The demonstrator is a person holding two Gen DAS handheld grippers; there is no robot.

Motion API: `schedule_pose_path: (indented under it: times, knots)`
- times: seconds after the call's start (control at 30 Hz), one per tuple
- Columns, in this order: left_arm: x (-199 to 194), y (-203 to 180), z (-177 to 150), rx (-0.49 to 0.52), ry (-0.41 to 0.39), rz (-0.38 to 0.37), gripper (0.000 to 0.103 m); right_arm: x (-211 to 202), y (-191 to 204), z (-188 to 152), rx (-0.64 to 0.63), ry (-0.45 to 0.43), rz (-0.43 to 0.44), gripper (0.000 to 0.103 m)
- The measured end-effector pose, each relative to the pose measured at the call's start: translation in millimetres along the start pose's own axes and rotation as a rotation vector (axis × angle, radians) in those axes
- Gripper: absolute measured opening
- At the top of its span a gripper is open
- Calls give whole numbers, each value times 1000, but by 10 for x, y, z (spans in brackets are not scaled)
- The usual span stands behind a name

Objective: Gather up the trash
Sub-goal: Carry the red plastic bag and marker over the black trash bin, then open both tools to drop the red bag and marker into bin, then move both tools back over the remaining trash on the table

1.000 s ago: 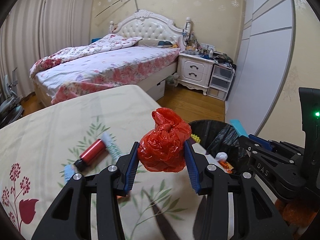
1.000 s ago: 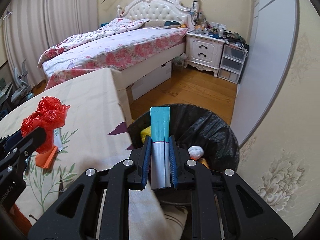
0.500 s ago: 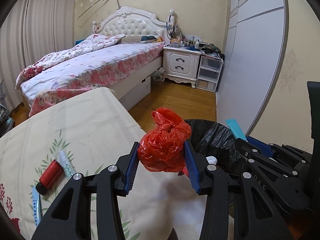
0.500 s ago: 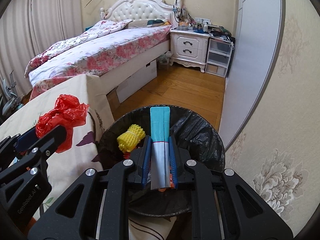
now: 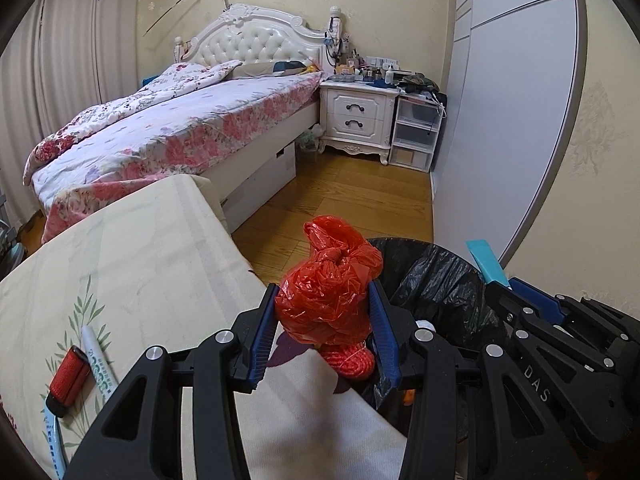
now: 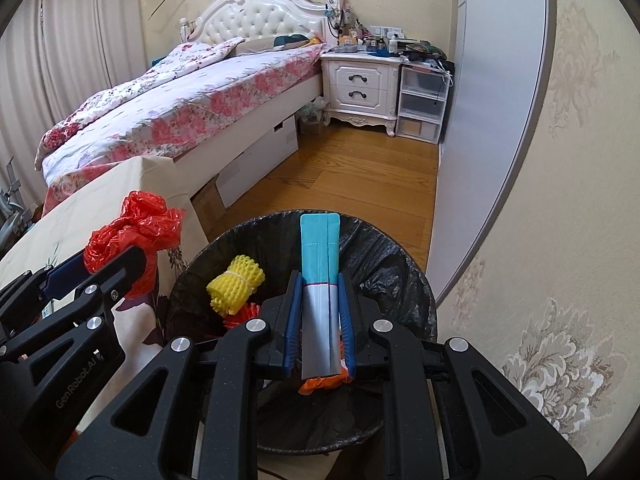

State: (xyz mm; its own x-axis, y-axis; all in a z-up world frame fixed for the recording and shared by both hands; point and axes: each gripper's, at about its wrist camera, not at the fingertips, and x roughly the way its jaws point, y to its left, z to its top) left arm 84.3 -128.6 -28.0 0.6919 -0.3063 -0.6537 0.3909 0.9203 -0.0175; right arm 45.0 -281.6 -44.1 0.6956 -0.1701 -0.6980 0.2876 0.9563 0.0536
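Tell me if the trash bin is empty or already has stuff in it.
Not empty. Inside the black-lined trash bin lie a yellow foam net and a red one; how full it is underneath is hidden.

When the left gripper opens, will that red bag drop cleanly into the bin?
Probably not cleanly. The red bag is crumpled thin film, likely light, so it may cling to a pad or drift. The left gripper looks to be at the bin rim, partly over the table; it could land outside.
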Motion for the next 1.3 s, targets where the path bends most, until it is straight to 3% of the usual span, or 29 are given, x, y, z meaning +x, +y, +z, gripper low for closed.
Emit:
schedule_pose_path:
  times: [0.2,0.47,0.77,0.83,1.3]
  knots:
    - [101,-33,8,7,17,2,46,63,-53,3,13,9,-5,18]
    - [187,-49,31,4,23,15,65,128,-111,-5,25,22,-12,18]
    - [216,-16,66,-6,22,20,70,204,-131,10,37,34,-13,20]
    - [206,-21,65,-8,21,21,70,205,-138,10,43,31,-14,35]
    - [100,128,48,-48,15,38,72,175,-109,7,35,27,-23,43]
